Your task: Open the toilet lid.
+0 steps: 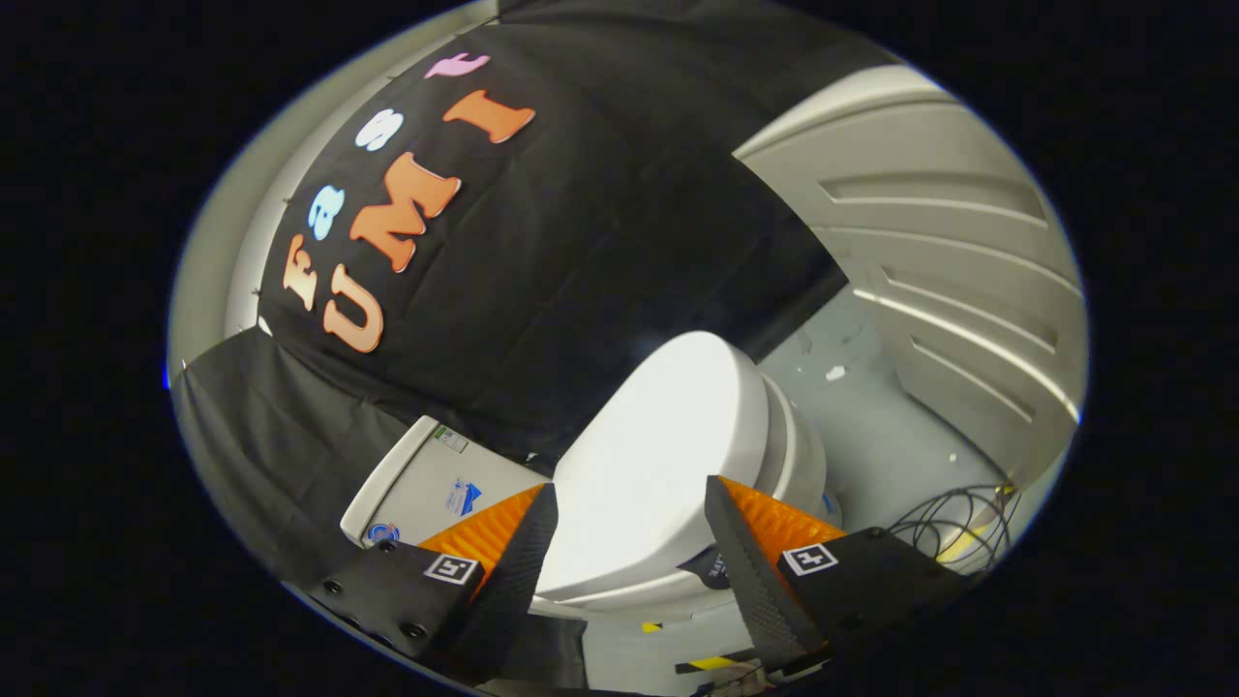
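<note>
A white toilet stands ahead of me, seen tilted. Its lid (658, 455) lies flat and closed on the seat, above the bowl (799, 455). The cistern (440, 479) sits beyond my left finger, against the black cloth wall. My gripper (631, 499) is open, with the two fingers spread apart and the lid's near part seen in the gap between them. Both fingers hang in the air above the lid and touch nothing. The lower rim of the seat (619, 590) shows between the finger bases.
A ribbed grey booth wall (958, 261) rises to the right of the toilet. Grey floor (871, 426) lies between them, with a bundle of black cables (958, 523) beyond my right finger. Yellow-black tape (711, 664) marks the floor near the finger bases.
</note>
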Available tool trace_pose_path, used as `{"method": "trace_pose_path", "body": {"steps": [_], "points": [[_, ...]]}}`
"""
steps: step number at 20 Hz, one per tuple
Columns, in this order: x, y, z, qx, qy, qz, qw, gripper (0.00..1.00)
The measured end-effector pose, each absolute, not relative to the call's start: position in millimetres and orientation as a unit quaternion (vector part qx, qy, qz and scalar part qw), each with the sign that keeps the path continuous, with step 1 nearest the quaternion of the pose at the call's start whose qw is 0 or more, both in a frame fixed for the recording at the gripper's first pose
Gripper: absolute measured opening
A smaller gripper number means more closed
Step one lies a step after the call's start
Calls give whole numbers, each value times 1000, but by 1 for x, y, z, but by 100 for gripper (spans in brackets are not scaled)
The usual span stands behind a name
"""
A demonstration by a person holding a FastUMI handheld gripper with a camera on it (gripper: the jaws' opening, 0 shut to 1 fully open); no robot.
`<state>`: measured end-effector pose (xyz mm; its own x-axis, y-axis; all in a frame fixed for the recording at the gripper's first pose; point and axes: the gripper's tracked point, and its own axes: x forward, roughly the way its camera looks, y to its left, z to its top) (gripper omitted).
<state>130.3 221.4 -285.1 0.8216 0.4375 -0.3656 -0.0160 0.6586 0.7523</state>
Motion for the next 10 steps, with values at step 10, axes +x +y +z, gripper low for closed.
{"method": "trace_pose_path", "body": {"steps": [10], "points": [[114, 219, -373, 501, 348, 75, 789, 97]]}}
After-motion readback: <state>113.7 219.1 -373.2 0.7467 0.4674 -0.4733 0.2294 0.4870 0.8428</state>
